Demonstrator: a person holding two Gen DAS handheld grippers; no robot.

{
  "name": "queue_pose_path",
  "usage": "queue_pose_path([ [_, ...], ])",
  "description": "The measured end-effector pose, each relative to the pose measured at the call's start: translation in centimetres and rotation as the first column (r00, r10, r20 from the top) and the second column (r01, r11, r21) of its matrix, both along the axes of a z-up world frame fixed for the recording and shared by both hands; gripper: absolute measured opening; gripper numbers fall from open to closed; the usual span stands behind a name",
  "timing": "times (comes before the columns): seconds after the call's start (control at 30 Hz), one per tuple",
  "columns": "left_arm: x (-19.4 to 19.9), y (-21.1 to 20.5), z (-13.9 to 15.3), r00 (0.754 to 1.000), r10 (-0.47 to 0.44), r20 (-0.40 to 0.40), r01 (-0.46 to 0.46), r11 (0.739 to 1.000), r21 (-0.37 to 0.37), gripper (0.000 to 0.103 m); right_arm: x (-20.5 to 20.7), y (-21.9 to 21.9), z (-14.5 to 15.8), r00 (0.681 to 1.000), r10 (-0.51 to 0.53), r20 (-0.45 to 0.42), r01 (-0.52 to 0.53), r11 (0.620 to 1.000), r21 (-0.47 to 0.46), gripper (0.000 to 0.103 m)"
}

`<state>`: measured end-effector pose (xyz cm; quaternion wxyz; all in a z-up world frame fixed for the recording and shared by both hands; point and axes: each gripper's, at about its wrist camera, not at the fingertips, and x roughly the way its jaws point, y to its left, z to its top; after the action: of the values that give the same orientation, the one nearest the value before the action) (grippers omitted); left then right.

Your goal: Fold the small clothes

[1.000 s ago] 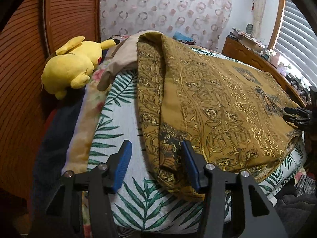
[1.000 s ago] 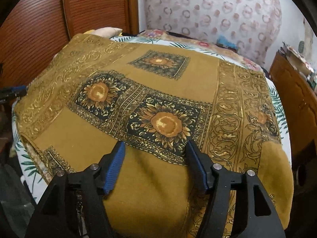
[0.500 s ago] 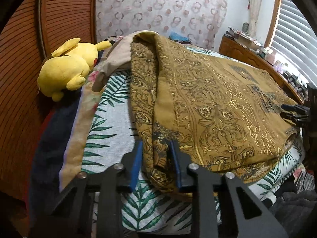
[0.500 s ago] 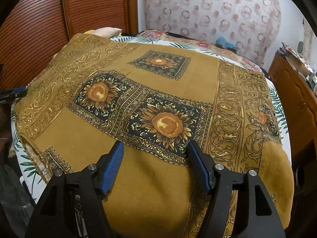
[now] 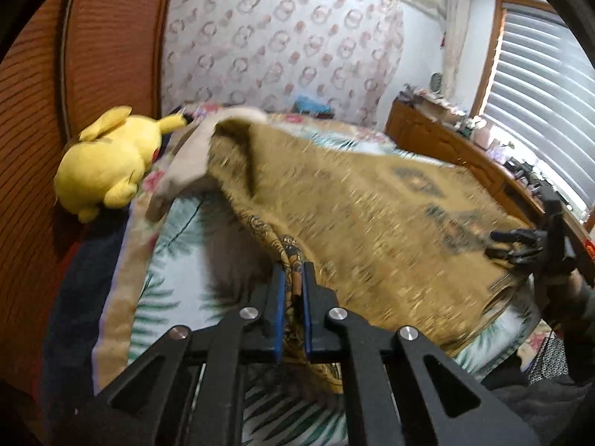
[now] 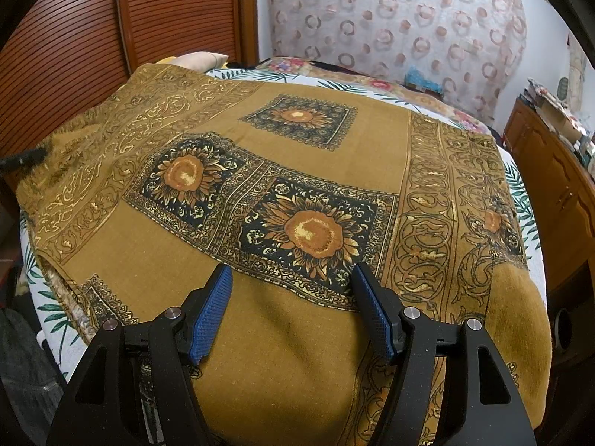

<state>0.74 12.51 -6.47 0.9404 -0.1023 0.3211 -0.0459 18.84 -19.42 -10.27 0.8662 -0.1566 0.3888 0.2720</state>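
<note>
In the left wrist view, the left claw (image 5: pixel 292 306) is pinching a bunched edge of the mustard patterned cloth (image 5: pixel 372 223), which rises off the leaf-print bed sheet (image 5: pixel 174 286) and looks blurred; a yellow plush toy (image 5: pixel 108 163) lies at the bed's far left, and the right claw (image 5: pixel 517 245) shows at the cloth's far right edge. In the right wrist view, the right claw (image 6: pixel 292 312) is spread wide above the cloth (image 6: pixel 297 156), which lies flat across the bed with its sunflower squares up.
</note>
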Motion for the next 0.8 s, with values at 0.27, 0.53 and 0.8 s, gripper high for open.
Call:
queue_pose_path([
  [0.27, 3.3, -4.4, 4.9, 0.984, -0.154, 0.092, 0.152, 0.988, 0.022, 0.004, 0.0, 0.0, 0.0, 1.0, 0.001, 0.0, -0.001, 1.0, 0.0, 0.068],
  [0.53, 6.8, -9.4, 8.5, 0.952, -0.26, 0.162, 0.256, 0.966, 0.045, 0.004, -0.2, 0.0, 0.1, 1.0, -0.004, 0.001, 0.004, 1.0, 0.005, 0.067],
  [0.8, 9.6, -13.5, 11.3, 0.918, -0.349, 0.186, 0.347, 0.937, 0.045, 0.003, -3.0, -1.4, 3.4, 0.996, -0.033, 0.088, 0.029, 0.998, 0.047, 0.065],
])
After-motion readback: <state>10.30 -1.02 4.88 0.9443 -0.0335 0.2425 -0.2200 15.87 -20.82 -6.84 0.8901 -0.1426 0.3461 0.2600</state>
